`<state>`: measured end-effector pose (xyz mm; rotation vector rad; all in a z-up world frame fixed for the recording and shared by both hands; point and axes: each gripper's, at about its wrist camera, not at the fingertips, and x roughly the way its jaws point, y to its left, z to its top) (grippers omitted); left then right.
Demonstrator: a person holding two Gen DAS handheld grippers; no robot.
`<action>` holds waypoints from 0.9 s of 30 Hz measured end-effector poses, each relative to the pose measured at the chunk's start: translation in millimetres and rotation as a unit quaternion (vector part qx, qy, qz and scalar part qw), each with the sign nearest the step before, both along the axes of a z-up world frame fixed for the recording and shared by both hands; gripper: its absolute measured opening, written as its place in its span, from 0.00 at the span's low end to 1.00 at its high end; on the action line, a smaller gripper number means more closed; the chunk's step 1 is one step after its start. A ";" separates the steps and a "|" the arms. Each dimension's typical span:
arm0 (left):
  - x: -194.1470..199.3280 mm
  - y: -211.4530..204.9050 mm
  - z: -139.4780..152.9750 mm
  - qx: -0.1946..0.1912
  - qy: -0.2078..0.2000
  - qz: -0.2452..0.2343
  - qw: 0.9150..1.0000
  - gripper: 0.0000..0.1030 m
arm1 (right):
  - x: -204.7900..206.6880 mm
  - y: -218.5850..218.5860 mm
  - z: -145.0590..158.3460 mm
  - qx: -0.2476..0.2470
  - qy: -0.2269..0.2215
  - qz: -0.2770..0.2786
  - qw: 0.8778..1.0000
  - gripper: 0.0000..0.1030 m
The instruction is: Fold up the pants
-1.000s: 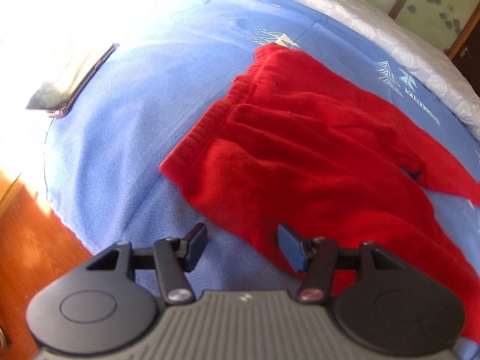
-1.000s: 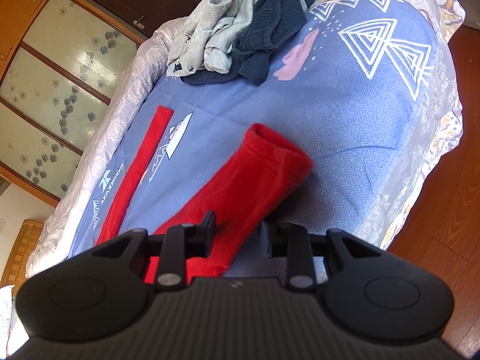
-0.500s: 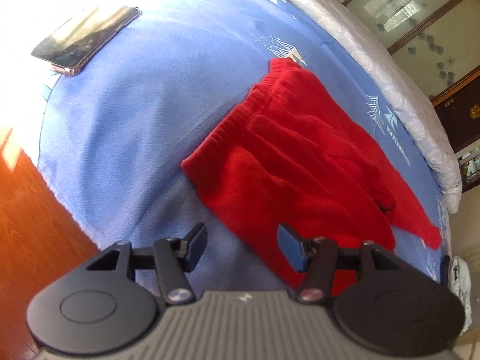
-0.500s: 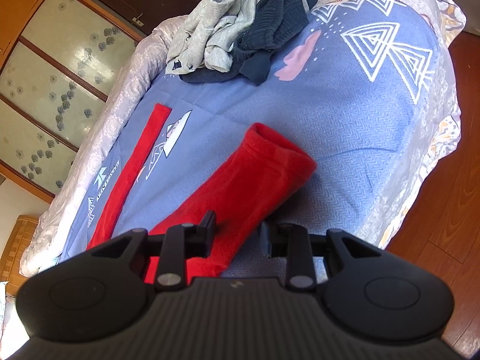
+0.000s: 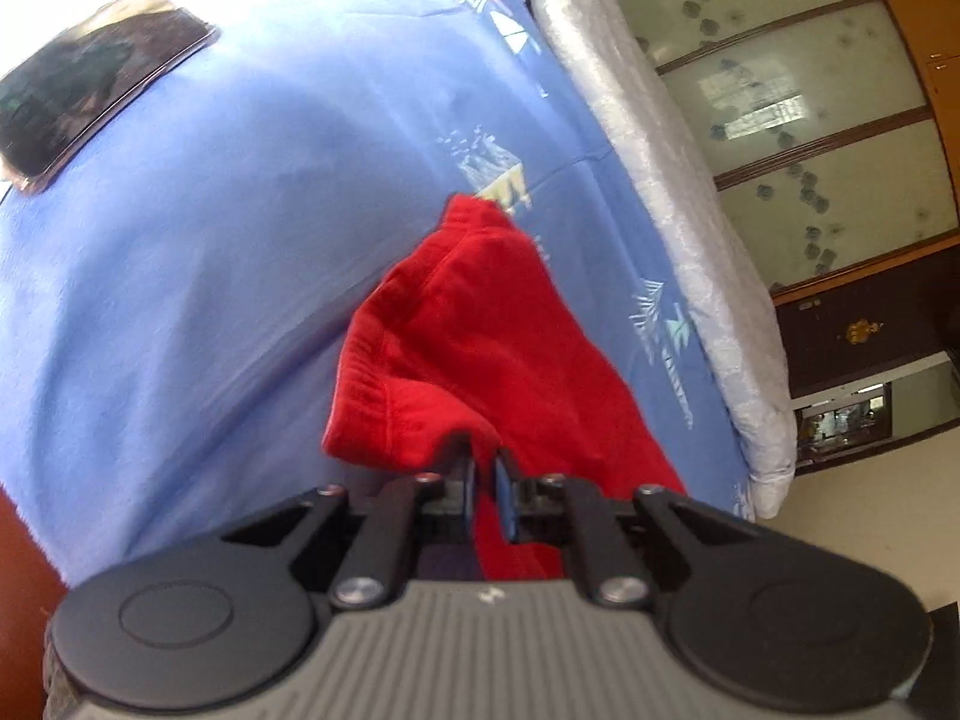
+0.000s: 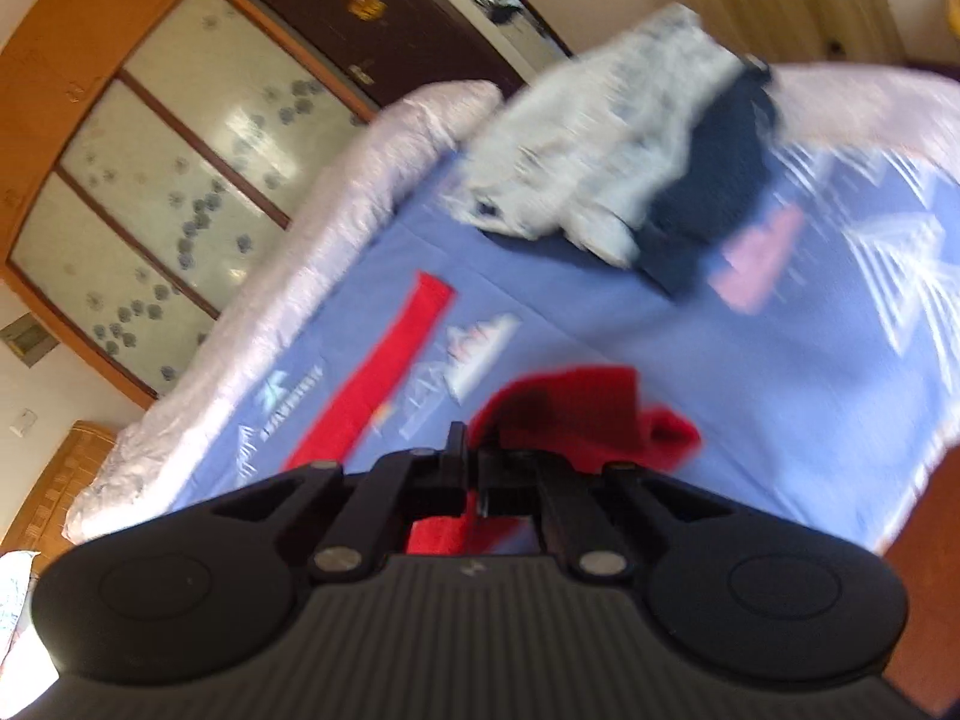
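Left gripper (image 5: 483, 468): jaws have just been closing and now pinch the near edge of the red pants (image 5: 480, 348) by the waistband; red cloth runs down between the two fingers toward the camera.
Pants at the left gripper: the gathered waistband (image 5: 360, 384) bunches just left of the fingertips and lifts off the cover; the rest of the cloth stretches up and to the right, away from the jaws.
Right gripper (image 6: 471, 459): jaws have just been closing and now clamp a red leg end (image 6: 576, 414); a strip of red shows between and below the fingers.
Pants at the right gripper: the held leg end is raised and bunched right at the fingertips; the other leg (image 6: 384, 372) lies flat as a long red strip, up and to the left, apart from the jaws.
Blue bedcover (image 5: 210, 270): lies under the pants in both views.
Phone (image 5: 96, 96): rests on the cover at the far left, well apart from the pants.
Clothes pile (image 6: 630, 162): pale and dark garments heaped at the far end of the bed, beyond the right gripper; blurred.
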<state>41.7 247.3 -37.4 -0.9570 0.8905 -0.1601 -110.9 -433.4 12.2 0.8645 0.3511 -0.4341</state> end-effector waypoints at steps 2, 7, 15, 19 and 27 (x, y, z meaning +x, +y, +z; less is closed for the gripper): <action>23.9 -3.7 16.6 -0.003 -0.021 -0.004 1.000 0.07 | 28.8 -7.1 19.0 -0.023 -0.014 0.005 1.000 0.05; 96.2 -27.8 42.0 0.028 -0.034 -0.010 0.999 0.07 | 125.7 -36.4 40.1 -0.031 -0.010 -0.007 0.999 0.05; 232.1 -78.8 -4.6 0.101 0.046 -0.013 0.994 0.08 | 313.3 -73.5 -12.6 -0.029 0.085 -0.005 0.996 0.05; 264.8 -84.2 -29.9 0.110 0.058 -0.005 0.992 0.20 | 387.3 -82.9 -53.6 -0.024 0.121 0.006 0.992 0.09; 231.0 -46.5 -16.4 0.090 -0.012 0.029 0.995 0.43 | 367.4 -70.5 -54.8 -0.083 0.079 0.046 0.992 0.36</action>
